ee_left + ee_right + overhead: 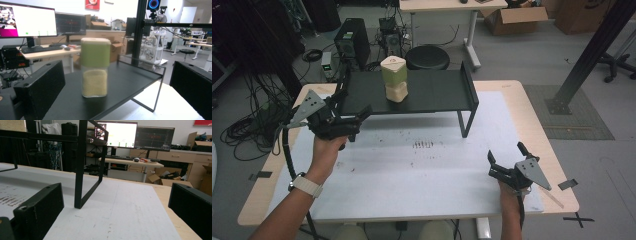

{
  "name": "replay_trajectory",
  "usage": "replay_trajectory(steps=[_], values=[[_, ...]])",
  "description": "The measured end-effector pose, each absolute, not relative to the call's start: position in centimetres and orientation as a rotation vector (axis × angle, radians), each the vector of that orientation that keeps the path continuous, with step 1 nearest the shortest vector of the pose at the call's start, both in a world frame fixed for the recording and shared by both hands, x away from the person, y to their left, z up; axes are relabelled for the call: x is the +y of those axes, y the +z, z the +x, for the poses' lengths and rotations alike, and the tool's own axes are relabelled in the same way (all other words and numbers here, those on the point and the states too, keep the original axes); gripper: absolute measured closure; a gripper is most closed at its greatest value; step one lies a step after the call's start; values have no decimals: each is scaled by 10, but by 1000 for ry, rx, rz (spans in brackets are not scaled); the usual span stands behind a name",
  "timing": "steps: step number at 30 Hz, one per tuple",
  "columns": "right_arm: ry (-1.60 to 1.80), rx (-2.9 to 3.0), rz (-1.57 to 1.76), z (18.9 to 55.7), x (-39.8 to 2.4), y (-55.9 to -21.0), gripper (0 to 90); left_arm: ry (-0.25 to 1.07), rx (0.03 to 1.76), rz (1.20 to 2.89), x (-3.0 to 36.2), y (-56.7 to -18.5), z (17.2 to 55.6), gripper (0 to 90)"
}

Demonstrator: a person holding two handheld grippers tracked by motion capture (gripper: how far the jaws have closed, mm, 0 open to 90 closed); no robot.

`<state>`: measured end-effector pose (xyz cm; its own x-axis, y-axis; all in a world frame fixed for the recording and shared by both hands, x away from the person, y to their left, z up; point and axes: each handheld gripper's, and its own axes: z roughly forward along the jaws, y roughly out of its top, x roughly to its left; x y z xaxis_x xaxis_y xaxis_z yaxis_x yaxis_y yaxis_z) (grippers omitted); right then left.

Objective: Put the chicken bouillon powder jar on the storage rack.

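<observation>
In the high view, a jar (pixel 394 79) with a green band and pale grain in its lower half stands upright on a black shelf (pixel 432 92) raised on legs above the table (pixel 422 175). It sits left of the shelf's middle, apart from both end walls. The left gripper (pixel 362 114) is held at the shelf's left end, just beside its front corner, jaws spread and holding nothing. The right gripper (pixel 493 165) rests low over the table, well apart from the shelf and in front of its right leg, jaws likewise spread and empty.

In the left gripper view, the jar (pixel 95 67) stands squarely between the two black jaws but farther along the shelf (pixel 125 80), touching neither.

In the right gripper view, the shelf's right leg frame (pixel 82 170) rises ahead over the white table (pixel 125 215), with the jaws parted on either side.

The step in hand looks like the left gripper's approach to the jar. The next move calls for carrying the jaws level along the shelf until they flank the jar's clear lower part, then closing without tipping it.
</observation>
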<state>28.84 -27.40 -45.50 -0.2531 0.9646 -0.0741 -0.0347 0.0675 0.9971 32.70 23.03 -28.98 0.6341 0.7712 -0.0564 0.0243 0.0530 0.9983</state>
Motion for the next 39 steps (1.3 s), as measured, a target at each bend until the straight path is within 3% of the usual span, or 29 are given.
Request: replay_trajectory(steps=[39], values=[[1349, 1409, 1011, 289, -274, -455, 0, 724, 942, 1375, 310, -402, 288, 9]])
